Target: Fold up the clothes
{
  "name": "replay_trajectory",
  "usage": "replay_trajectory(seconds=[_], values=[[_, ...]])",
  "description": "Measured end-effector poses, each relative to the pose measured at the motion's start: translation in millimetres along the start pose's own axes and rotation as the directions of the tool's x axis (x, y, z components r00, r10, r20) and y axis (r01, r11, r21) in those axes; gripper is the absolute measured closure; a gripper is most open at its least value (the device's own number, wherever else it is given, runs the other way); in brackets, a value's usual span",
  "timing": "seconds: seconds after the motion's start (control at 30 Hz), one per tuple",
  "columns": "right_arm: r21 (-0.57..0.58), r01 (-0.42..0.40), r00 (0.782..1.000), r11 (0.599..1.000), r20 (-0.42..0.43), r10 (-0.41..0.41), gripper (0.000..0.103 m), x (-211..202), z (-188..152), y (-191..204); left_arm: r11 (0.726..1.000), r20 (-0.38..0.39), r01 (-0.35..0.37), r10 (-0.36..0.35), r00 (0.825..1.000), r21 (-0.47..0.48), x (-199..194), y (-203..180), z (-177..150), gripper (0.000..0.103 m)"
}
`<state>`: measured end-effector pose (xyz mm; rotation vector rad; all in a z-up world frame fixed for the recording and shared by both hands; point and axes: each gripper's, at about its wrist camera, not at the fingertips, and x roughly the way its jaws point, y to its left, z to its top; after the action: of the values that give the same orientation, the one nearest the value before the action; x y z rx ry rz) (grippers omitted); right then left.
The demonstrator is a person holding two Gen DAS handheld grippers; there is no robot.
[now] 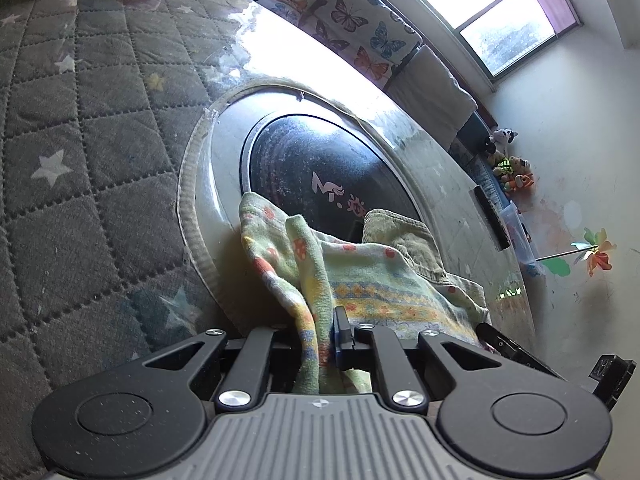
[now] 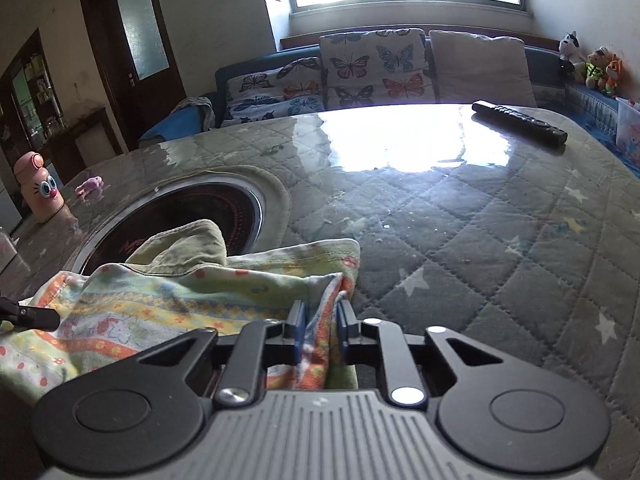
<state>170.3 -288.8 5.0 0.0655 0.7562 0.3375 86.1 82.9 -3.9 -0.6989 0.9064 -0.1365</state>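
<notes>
- I have the left gripper (image 1: 325,340) pinched onto one bunched edge of the cloth (image 1: 360,280); fabric runs down between the fingers and out behind them, so the grip looks deep.
- My right gripper (image 2: 320,326) pinches the opposite bunched edge of the same cloth (image 2: 180,300), its fingers pressed in on a thick fold from either side.
- The cloth is a pale green patterned garment with orange and yellow bands. It lies on the counter (image 2: 480,260), which has a quilted star-print cover under a glossy sheet, and its far part drapes over the rim of the round hob (image 1: 320,168) set into the counter.
- An olive piece (image 2: 188,244) sits on top of the patterned cloth toward the hob; I cannot tell whether it is a separate garment or a lining.
- The relation that matters: the cloth's long axis runs side to side between my two grippers, and its loose bulk lies ahead of both sets of fingers, toward the hob. In the right view the left gripper's tip shows at the far left edge, well apart.
- My judgement: both ends are held equally, so the next move needs both hands together, probably lifting and spreading to pull the slack middle flat.
- The remote (image 2: 520,122) lies well clear on the far right.
</notes>
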Motion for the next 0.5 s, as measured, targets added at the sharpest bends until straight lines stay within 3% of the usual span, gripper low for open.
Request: replay_trajectory(seconds=[0.07,0.17,0.3,0.4,0.5], values=[[0.006,0.006,1.0,1.0,0.0,-0.006,0.089,-1,0,1,1.0,-0.001,-0.004,0.004,1.0,0.009,0,-1,1,0.091],[0.014,0.006,1.0,1.0,-0.001,-0.006,0.079,-1,-2,2,1.0,-0.004,-0.009,0.01,1.0,0.024,0,-2,1,0.091],[0.022,0.001,1.0,1.0,0.0,-0.001,0.078,-2,-4,3,0.999,-0.005,-0.021,0.021,1.0,0.051,1,-4,2,0.091],[0.027,0.002,1.0,1.0,0.007,-0.002,0.092,-5,-5,7,0.995,0.0,-0.039,0.039,0.999,0.089,0,-9,2,0.091],[0.029,0.0,0.999,1.0,0.037,-0.001,0.094,-18,-5,8,0.991,0.008,-0.054,0.054,0.999,0.126,-2,-15,3,0.091]])
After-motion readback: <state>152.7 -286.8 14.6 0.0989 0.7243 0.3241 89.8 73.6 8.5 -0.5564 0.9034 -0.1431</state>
